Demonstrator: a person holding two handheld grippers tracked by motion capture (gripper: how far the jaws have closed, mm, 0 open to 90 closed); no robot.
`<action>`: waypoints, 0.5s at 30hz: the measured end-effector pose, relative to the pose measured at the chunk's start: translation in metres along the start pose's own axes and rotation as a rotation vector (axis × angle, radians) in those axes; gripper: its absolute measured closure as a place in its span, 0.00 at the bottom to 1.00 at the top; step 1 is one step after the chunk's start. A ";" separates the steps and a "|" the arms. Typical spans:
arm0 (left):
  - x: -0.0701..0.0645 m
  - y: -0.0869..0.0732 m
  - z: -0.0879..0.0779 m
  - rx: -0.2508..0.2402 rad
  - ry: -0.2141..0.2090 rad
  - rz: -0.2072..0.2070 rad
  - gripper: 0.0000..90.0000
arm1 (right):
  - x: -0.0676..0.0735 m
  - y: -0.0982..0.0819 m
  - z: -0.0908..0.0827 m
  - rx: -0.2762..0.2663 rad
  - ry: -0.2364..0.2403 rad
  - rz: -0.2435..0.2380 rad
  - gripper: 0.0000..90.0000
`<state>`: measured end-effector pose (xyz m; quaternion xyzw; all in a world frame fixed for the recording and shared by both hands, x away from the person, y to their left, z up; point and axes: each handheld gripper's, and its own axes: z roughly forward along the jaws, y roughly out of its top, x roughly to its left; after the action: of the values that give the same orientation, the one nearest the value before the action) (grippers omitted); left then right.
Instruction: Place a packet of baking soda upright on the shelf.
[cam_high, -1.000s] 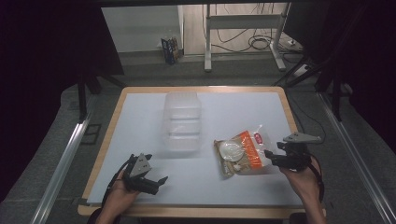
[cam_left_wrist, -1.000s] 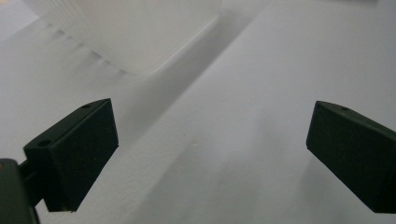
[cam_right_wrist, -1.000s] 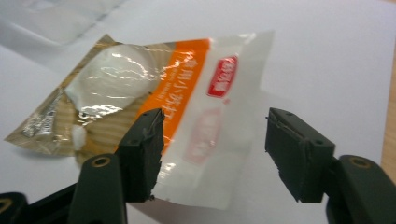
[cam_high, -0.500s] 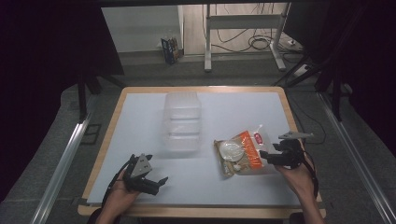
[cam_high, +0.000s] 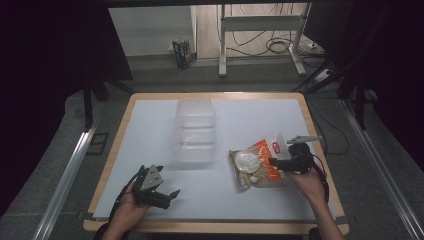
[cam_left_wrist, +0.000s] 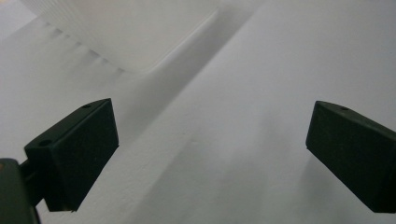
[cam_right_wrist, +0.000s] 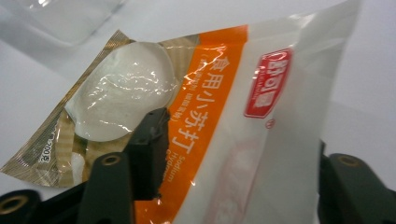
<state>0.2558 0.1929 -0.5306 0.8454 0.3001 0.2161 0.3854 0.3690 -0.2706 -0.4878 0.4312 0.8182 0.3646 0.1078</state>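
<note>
On the white surface the orange and white packet, lying right of the clear container, is being enclosed by the just-closing jaws of the right gripper, not yet lifted, while the left gripper is being held released and idle.
</note>
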 end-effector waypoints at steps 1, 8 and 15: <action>0.000 0.000 0.000 0.000 0.000 0.000 0.03 | 0.001 0.001 0.003 0.008 0.006 -0.005 0.52; 0.000 0.000 0.000 0.005 0.002 0.006 0.03 | 0.006 0.008 0.012 0.047 0.028 -0.048 0.79; 0.001 0.000 -0.001 0.005 0.006 0.006 0.03 | 0.006 0.013 0.007 0.012 0.050 -0.076 0.98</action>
<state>0.2558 0.1939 -0.5304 0.8467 0.2991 0.2192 0.3815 0.3771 -0.2580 -0.4827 0.3912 0.8387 0.3659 0.0982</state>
